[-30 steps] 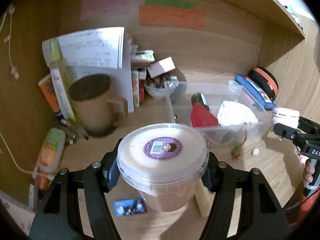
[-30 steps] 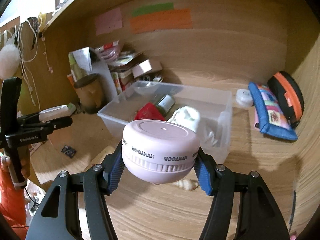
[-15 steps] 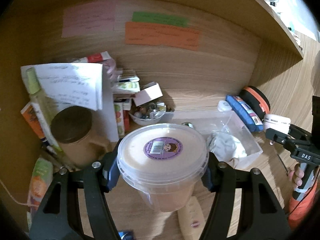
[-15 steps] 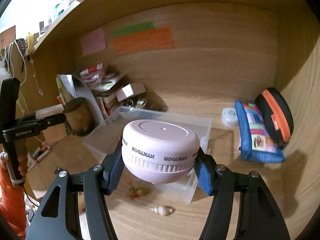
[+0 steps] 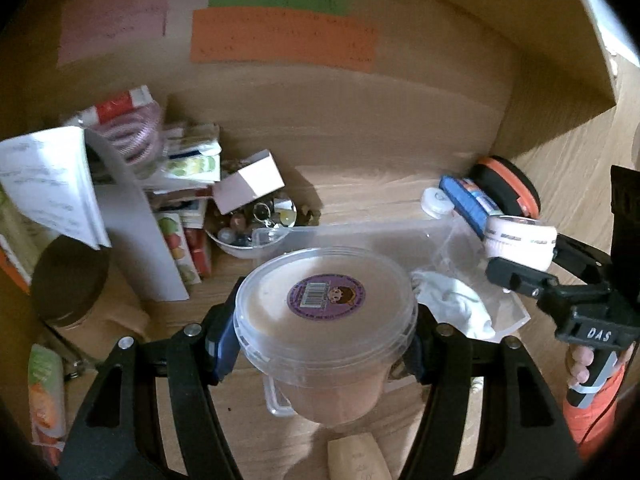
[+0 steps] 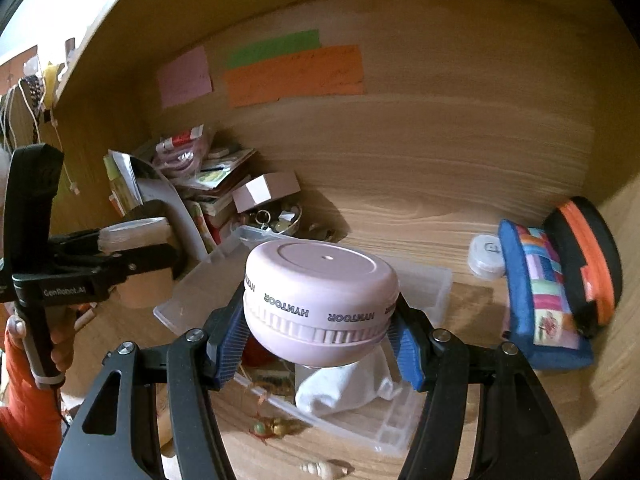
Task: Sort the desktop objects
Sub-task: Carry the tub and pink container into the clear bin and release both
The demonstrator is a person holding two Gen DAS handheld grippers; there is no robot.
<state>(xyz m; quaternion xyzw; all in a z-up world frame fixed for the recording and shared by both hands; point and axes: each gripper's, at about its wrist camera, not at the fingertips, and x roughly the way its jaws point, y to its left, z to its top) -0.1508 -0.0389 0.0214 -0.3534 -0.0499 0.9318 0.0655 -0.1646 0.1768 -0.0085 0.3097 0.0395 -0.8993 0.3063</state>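
Observation:
My left gripper [image 5: 322, 340] is shut on a clear plastic tub [image 5: 324, 320] with a beige filling and a purple sticker on its lid, held above the near end of a clear storage box [image 5: 360, 232]. In the right wrist view my right gripper [image 6: 320, 340] is shut on a round pink jar [image 6: 320, 304], which hangs over the same box [image 6: 424, 292]. Inside the box lie a white cloth [image 6: 344, 384] and a red item [image 6: 256, 352]. Each gripper shows in the other's view: the right one [image 5: 520, 256] at the right edge, the left one [image 6: 132, 248] at the left.
A pile of papers and booklets [image 5: 120, 184], a brown mug [image 5: 68, 280] and a small bowl of beads [image 5: 256, 224] fill the back left. At the back right lie a blue pouch [image 6: 540, 296], a black-orange case [image 6: 584, 268] and a small white jar [image 6: 486, 256]. A shell [image 6: 320, 468] lies in front.
Both grippers have moved forward toward the back wall with their loads; the storage box has slid down in both views and now lies under the tub and the jar.

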